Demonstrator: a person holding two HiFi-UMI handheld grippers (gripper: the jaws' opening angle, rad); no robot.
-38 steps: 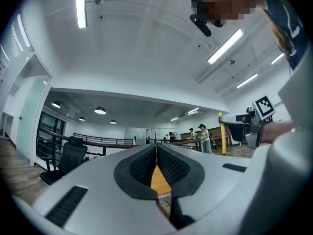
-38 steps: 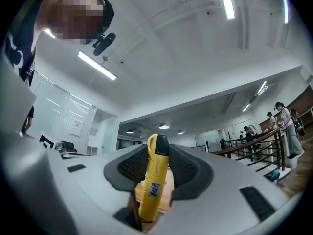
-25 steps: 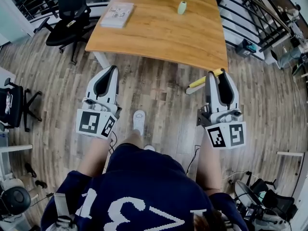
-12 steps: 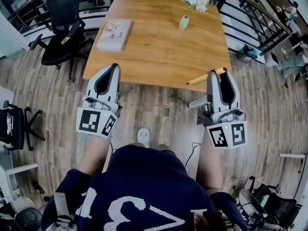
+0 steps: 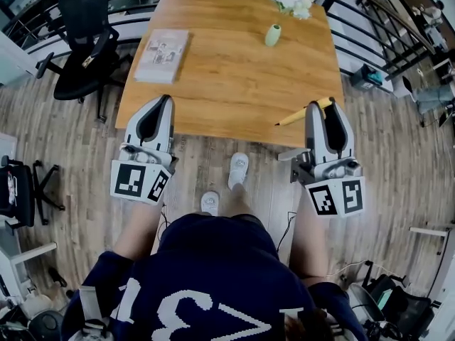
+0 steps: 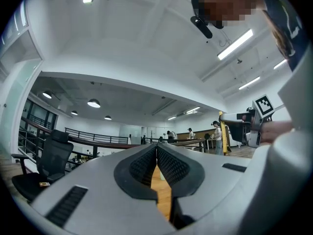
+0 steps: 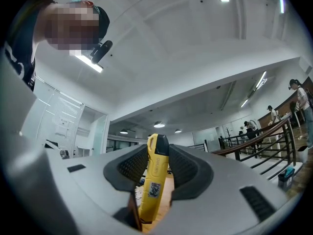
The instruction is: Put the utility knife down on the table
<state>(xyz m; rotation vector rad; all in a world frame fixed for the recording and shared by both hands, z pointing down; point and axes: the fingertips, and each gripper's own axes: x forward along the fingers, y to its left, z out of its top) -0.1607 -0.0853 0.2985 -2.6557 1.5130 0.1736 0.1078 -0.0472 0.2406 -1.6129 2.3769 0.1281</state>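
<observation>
A yellow utility knife (image 5: 304, 111) with a black end sticks out leftward from my right gripper (image 5: 323, 112), which is shut on it above the near right edge of the wooden table (image 5: 227, 62). In the right gripper view the yellow utility knife (image 7: 154, 182) is clamped upright between the black pads (image 7: 183, 173). My left gripper (image 5: 158, 109) hovers over the table's near left edge, shut with nothing in it. The left gripper view shows the left gripper (image 6: 156, 155) with its jaws meeting at the tips.
On the table lie a booklet (image 5: 162, 54) at the left, a small green vase (image 5: 272, 35) and white flowers (image 5: 293, 3) at the back. A black office chair (image 5: 82, 41) stands left of the table. Railings (image 5: 384, 41) run at the right. The person's shoes (image 5: 237, 170) are on the wood floor.
The person has walked forward: both grippers have gone from over the floor to over the table's near edge. The knife stays clamped in the right gripper.
</observation>
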